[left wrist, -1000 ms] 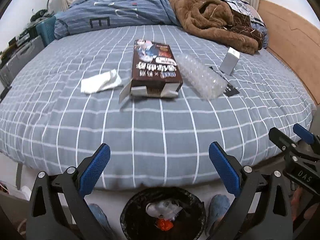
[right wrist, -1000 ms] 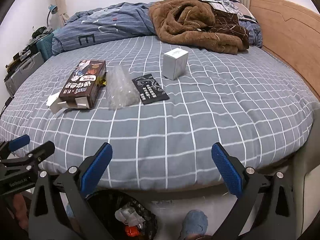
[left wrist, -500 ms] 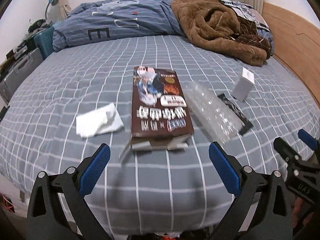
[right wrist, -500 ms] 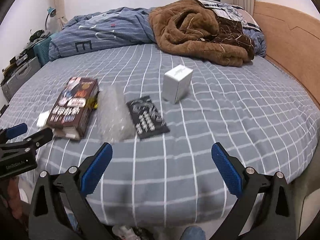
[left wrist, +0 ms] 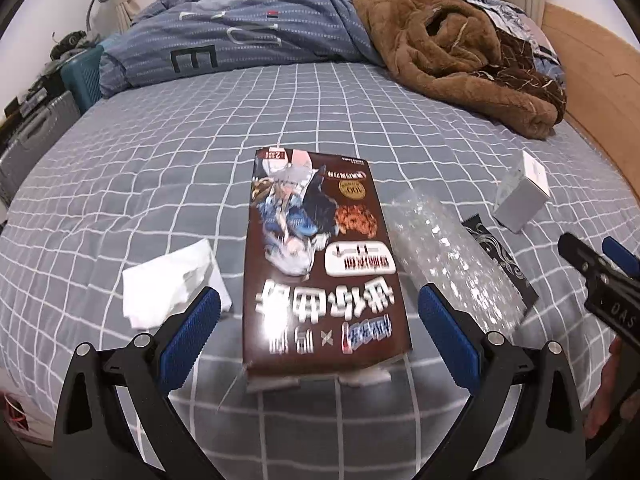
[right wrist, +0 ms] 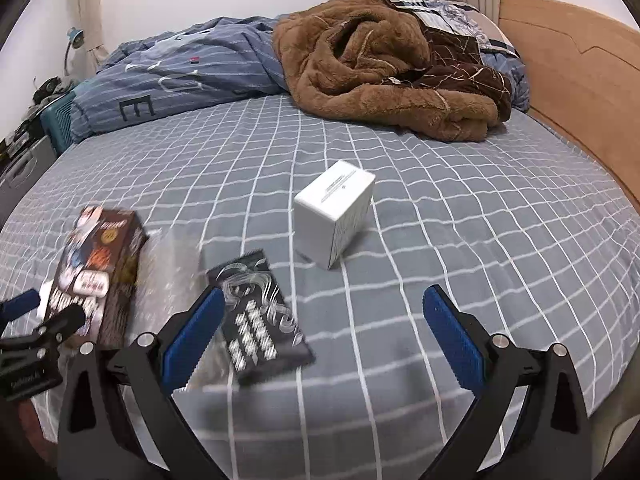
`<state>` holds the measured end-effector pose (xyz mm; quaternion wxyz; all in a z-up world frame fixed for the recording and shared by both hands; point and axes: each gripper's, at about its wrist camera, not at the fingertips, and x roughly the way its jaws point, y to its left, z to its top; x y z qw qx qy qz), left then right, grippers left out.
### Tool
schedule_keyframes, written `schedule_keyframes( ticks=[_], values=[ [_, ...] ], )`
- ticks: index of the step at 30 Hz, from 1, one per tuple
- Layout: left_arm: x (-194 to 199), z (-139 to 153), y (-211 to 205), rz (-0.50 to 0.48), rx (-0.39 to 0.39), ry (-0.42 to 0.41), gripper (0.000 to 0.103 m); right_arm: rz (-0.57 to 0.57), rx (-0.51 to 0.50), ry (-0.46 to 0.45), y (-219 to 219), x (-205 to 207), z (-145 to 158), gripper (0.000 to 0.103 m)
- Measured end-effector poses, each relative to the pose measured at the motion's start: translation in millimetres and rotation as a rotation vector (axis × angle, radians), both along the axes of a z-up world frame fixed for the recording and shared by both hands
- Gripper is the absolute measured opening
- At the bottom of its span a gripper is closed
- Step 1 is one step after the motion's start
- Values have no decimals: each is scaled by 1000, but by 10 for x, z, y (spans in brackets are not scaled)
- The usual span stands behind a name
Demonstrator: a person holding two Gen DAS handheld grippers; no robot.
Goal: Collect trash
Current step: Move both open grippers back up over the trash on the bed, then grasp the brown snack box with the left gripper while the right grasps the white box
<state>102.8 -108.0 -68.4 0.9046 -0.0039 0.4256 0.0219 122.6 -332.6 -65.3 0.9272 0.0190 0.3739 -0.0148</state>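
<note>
Two wrist fisheyes, low over bed [left wrist: 160,152], facing headboard, sharing brown box [left wrist: 324,272]

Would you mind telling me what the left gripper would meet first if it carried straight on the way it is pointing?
Most likely the brown printed box: it lies flat on the bed directly between the open fingers of the left gripper, its near end closest. Depth is uncertain, so it may still be slightly above the box.

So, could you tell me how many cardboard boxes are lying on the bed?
2: the brown box between the left gripper fingers, and the white box ahead of the right gripper.
</note>
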Motion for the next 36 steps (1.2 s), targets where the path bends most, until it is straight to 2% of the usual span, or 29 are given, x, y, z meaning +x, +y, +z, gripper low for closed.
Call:
schedule_keyframes(
  ticks=[10, 18, 24, 27, 30, 32, 36],
  values=[
    [294, -138, 20, 30, 13, 30, 97, -61, 29, 19, -100, 575, -142, 95],
    [393, -161, -23, 24, 9, 24, 95, -88, 30, 32, -65, 815, -181, 95],
    [388, -186, -41, 30, 27, 20, 92, -97, 56, 53, -67, 904, -219, 83],
    [374, -190, -36, 30, 29, 18, 91, -96, 63, 64, -62, 929, -233, 74],
    [366, -192, -31, 28, 32, 15, 90, -99, 79, 82, -76, 946, -260, 62],
    [363, -192, -38, 27, 35, 13, 90, -95, 83, 86, -78, 948, -264, 49],
    [350, -183, -34, 28, 36, 10, 88, -90, 102, 86, -102, 937, -247, 47]
  ],
)
